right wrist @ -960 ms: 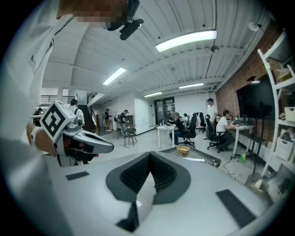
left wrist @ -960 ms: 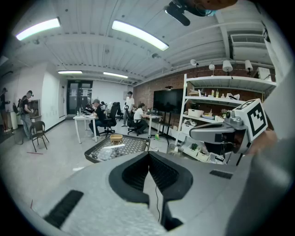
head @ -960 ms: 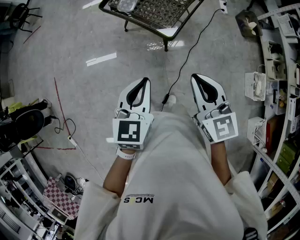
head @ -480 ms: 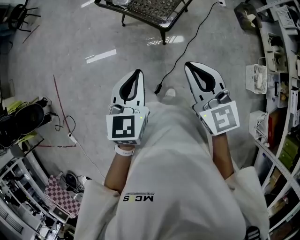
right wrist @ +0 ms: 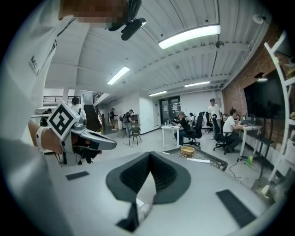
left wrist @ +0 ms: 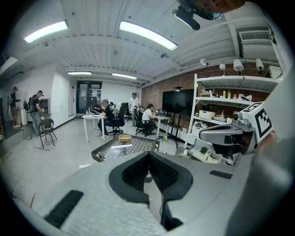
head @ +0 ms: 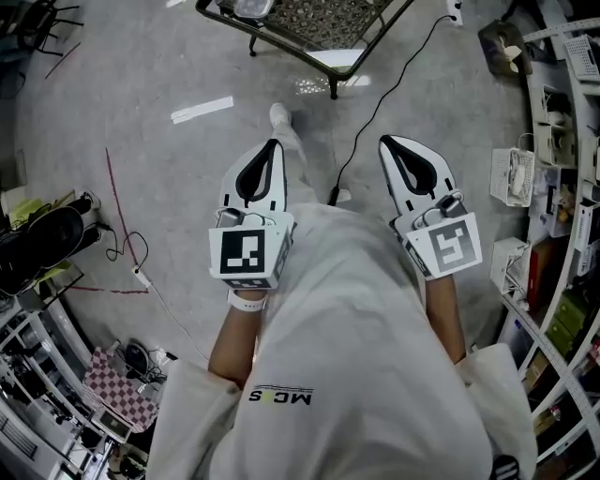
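Both tongs hang in the air at waist height over the grey floor, side by side and well apart, with the person's white shirt (head: 356, 366) bulging between them. The left tongs (head: 274, 143) are pressed together at the tips, and the left gripper view shows the two dark pads meeting at a point with nothing caught in the loop below them (only floor shows through it). The right tongs (head: 387, 141) stand the same way, tips closed on each other and empty, tilted slightly outward toward the shelving (head: 555, 112) along the right side. Neither pair touches anything. The nearest thing ahead of them is the mesh counter (head: 323, 21), a low metal frame with a perforated top that stands on the floor well beyond the tips, at the upper edge of the head view. In the left gripper view a small woven basket (left wrist: 124, 137) sits on its far part and a crumpled clear wrapper (left wrist: 110, 152) lies nearer. A black cable (head: 377, 105) runs across the floor from the upper right down to a spot between the two tongs. One shoe (head: 278, 114) is put forward on the floor just beyond the left tongs, between them and the mesh counter.
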